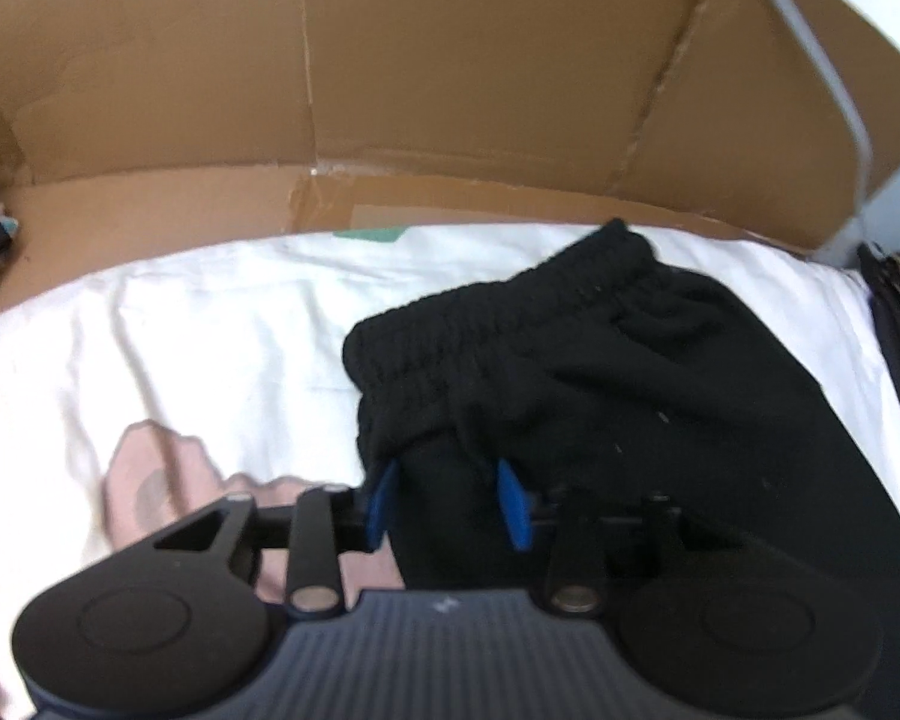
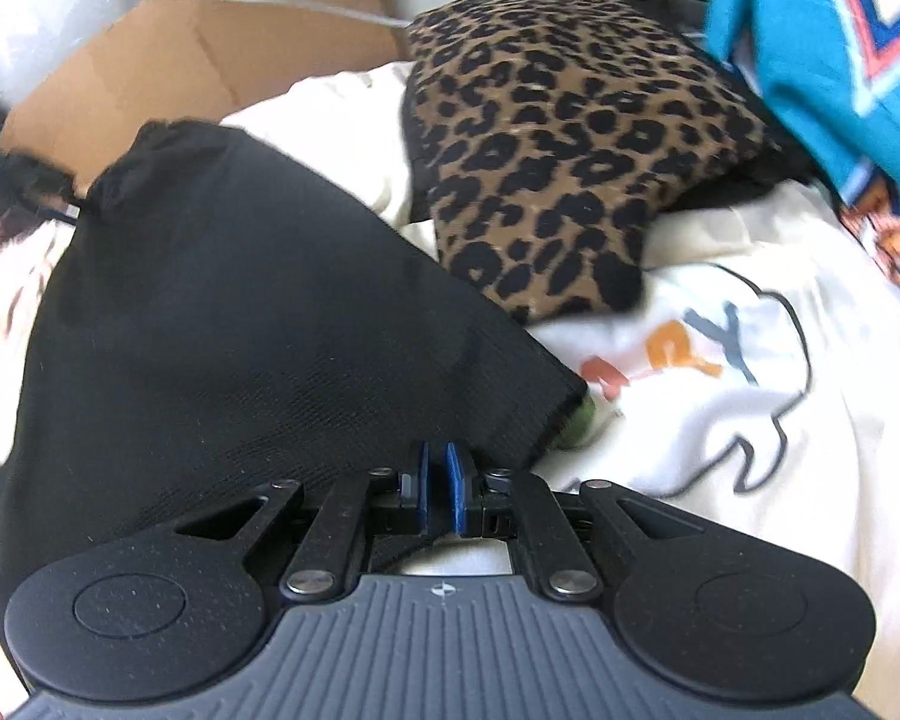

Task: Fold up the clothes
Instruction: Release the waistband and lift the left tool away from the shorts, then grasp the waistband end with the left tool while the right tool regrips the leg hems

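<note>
Black shorts [image 1: 600, 372] with a gathered elastic waistband [image 1: 498, 312] lie folded on a white bedsheet [image 1: 180, 330]. My left gripper [image 1: 448, 480] stands at their near edge. Its blue pads [image 1: 384, 498] are spread apart, a fold of the black fabric sits between them, and they do not look pressed on it. In the right wrist view the same black shorts [image 2: 240, 300] spread away to the left. My right gripper [image 2: 440, 468] has its blue pads [image 2: 456, 492] almost together, pinching the black hem, and a loop of fabric shows beneath them.
A flattened cardboard box [image 1: 450, 60] stands behind the sheet. A leopard-print garment [image 2: 558, 138] lies just right of the shorts, and a teal printed garment [image 2: 822, 30] hangs at the far right. White cloth with coloured letters [image 2: 720, 372] covers the bed at the right.
</note>
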{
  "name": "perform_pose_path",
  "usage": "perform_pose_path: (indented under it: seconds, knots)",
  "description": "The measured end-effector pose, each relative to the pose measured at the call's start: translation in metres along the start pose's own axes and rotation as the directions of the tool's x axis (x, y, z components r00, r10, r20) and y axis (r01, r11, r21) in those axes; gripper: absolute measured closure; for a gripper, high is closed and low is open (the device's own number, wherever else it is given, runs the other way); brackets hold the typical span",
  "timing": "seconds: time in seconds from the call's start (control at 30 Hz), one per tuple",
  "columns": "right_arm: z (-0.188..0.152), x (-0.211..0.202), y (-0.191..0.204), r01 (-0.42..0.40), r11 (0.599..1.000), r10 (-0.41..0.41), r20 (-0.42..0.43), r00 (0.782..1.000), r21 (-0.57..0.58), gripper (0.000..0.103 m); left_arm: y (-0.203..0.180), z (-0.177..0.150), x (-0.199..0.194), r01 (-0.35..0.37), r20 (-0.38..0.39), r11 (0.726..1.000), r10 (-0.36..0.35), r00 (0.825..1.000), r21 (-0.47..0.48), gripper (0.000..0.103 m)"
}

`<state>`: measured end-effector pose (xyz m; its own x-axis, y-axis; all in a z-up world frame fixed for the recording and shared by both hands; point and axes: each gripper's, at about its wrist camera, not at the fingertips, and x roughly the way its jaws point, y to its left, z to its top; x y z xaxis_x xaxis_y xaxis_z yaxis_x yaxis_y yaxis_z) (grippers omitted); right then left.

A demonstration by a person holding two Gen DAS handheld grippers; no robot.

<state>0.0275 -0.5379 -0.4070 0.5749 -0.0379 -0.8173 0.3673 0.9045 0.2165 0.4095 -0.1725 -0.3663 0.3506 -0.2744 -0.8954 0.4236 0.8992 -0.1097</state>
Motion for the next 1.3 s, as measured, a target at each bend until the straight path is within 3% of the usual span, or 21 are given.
perform_pose_path:
  seconds: [0.1,0.17,0.27,0.33,0.63,0.8,1.0,1.2,1.3]
  knots:
    - [0.0,-0.012,0.003,-0.021,0.999,0.021,0.011,1.0,-0.031,0.088,0.001,-0.02,-0.023,0.007,0.03,1.0,-0.007,1.0,0.021,0.057]
    - [0.001,-0.02,0.004,-0.02,0.999,0.021,0.023,1.0,-0.045,0.07,0.002,-0.033,-0.041,0.0,0.042,1.0,-0.001,0.999,0.022,0.057]
    - [0.004,-0.03,0.002,-0.044,0.998,0.046,0.057,0.997,-0.035,0.065,0.001,-0.055,-0.069,0.015,0.055,0.999,-0.017,0.998,0.029,0.055]
    - [0.002,-0.034,0.001,-0.061,0.998,0.062,0.068,0.996,-0.02,0.065,0.001,-0.077,-0.086,0.009,0.066,0.998,-0.013,0.998,0.059,0.048]
    - [-0.005,-0.04,0.009,-0.123,0.992,0.123,0.038,0.992,-0.01,0.065,-0.024,-0.177,-0.125,0.058,0.062,0.993,-0.065,0.996,0.104,0.048]
    - [-0.008,-0.043,0.025,-0.142,0.989,0.142,0.01,0.99,-0.033,0.065,-0.034,-0.199,-0.14,0.054,0.088,0.991,-0.065,0.994,0.122,0.048]
    - [-0.02,-0.045,0.054,-0.198,0.978,0.197,-0.028,0.98,-0.069,0.065,-0.037,-0.228,-0.147,0.068,0.063,0.98,-0.081,0.995,0.188,0.048]
    - [-0.035,-0.022,0.095,-0.242,0.959,0.229,-0.099,0.968,-0.149,0.065,-0.029,-0.259,-0.133,0.098,-0.004,0.99,-0.098,0.995,0.102,0.05]
    - [-0.04,-0.01,0.103,-0.223,0.959,0.202,-0.129,0.971,-0.175,0.065,-0.031,-0.272,-0.127,0.115,-0.028,0.989,-0.113,0.993,0.093,0.051]
